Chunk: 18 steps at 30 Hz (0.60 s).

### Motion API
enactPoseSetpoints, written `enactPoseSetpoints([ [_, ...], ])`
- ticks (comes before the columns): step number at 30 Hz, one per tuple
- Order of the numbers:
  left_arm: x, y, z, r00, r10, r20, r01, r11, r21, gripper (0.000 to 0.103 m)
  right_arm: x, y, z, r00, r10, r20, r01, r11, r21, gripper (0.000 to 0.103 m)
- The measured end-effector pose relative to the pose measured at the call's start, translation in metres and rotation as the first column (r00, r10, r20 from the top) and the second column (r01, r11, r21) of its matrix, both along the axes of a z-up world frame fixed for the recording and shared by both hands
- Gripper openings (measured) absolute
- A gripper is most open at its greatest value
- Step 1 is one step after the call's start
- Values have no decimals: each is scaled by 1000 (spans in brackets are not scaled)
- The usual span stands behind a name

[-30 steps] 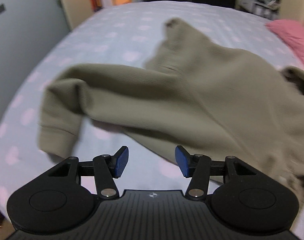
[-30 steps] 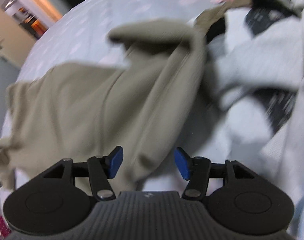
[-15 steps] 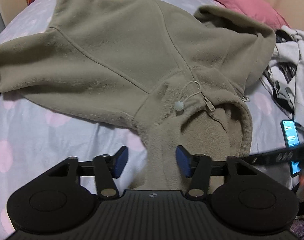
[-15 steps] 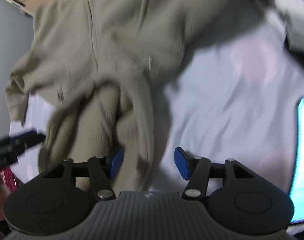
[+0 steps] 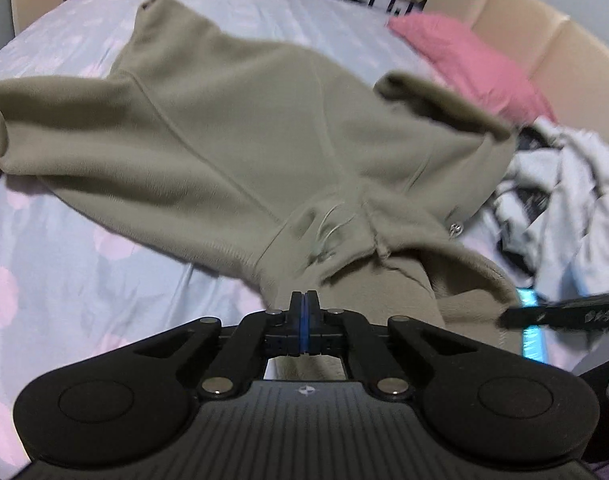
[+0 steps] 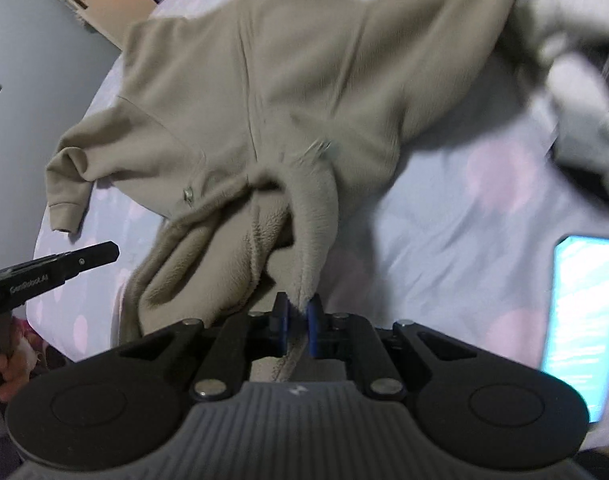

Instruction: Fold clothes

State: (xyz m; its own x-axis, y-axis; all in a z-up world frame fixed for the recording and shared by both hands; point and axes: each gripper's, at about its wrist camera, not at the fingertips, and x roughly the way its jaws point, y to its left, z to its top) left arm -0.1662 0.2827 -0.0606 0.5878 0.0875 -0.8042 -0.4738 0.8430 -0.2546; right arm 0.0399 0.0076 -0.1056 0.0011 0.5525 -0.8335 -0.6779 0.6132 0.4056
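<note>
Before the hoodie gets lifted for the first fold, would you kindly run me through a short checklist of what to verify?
1. Right hand-held gripper shut on the hoodie edge: ok, fabric sits between the pads.
2. Left hand-held gripper holding fabric: cannot tell; jaws are fully shut, and no cloth shows between them.
3. Hoodie spread flat on the bed: not ok, the near part is bunched.
4. Phone apart from the hoodie: ok.
5. Grey clothes apart from the hoodie: not ok, they touch its far side.
</note>
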Motion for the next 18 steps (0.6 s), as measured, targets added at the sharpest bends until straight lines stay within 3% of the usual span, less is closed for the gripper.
enactPoseSetpoints([
  [4,3,-1,-1,1000,-12,0,12,1000,-10,0,7,-19,55,988,23,154,-20,999,-25,10],
  [7,9,-3,-8,999,-32,-22,31,999,-39,0,3,-5,58,977,99,189,-86,993,-77,11],
  [8,11,-5,-12,999,-35,-34,33,998,-46,8,-3,3,52,970,120,212,-102,991,-92,12],
  [9,13,-6,-17,998,-37,-46,34,998,-53,24,-9,11,46,961,144,234,-121,986,-111,14],
  [10,15,-8,-21,998,-39,-57,36,998,-61,32,-15,18,38,951,171,256,-139,981,-138,19],
  [11,17,-9,-25,997,-39,-69,34,997,-68,51,-19,23,31,941,188,281,-147,976,-161,23],
  [12,18,-10,-30,996,-36,-83,30,997,-74,57,-21,25,25,934,200,296,-154,973,-172,37],
  [13,22,-10,-36,994,-36,-104,28,997,-78,57,-21,26,20,933,208,295,-161,971,-175,52],
  [14,25,-11,-42,991,-36,-127,26,997,-79,57,-19,26,15,937,206,281,-161,971,-177,56],
  [18,38,-3,-73,974,-3,-225,-29,990,-141,56,2,23,-8,970,133,201,-98,980,-175,62],
])
